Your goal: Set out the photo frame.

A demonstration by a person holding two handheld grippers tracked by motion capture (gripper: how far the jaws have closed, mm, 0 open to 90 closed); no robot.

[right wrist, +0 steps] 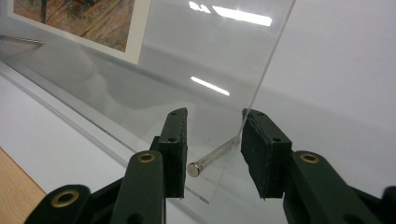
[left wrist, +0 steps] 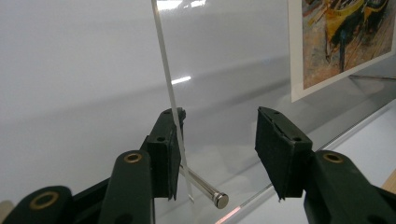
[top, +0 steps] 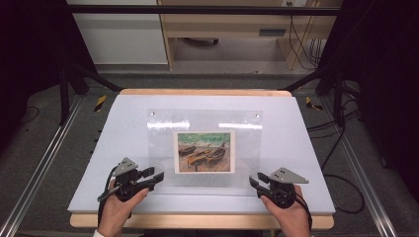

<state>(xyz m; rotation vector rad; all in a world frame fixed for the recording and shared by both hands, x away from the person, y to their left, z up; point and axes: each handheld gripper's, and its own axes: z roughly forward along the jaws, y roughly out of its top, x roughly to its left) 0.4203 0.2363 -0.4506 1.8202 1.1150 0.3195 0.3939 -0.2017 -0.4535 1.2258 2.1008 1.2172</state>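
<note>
Black left gripper (left wrist: 217, 135) open, jaws astride the left edge of the clear acrylic sheet (left wrist: 224, 74), near jaw touching it, a steel pin (left wrist: 205, 189) just below. Right gripper (right wrist: 214, 140) open too, straddling the sheet's right corner and its own steel peg (right wrist: 212, 157). Sheet flat mid-table, over a boat picture (top: 204, 152). All on the white mat (top: 123, 128), wooden table (top: 197, 220) beneath.

The panel (top: 205, 148) is clear and colourless, with white glints of light. Its print (top: 204, 151) shows yellow-brown boats under a green-blue sky, inside a white border. Both grippers (top: 157, 177) (top: 255, 181) are black with brass rivets. The pins (left wrist: 205, 187) are silver. The bench (top: 118, 133) is white, edged in pale wood.
</note>
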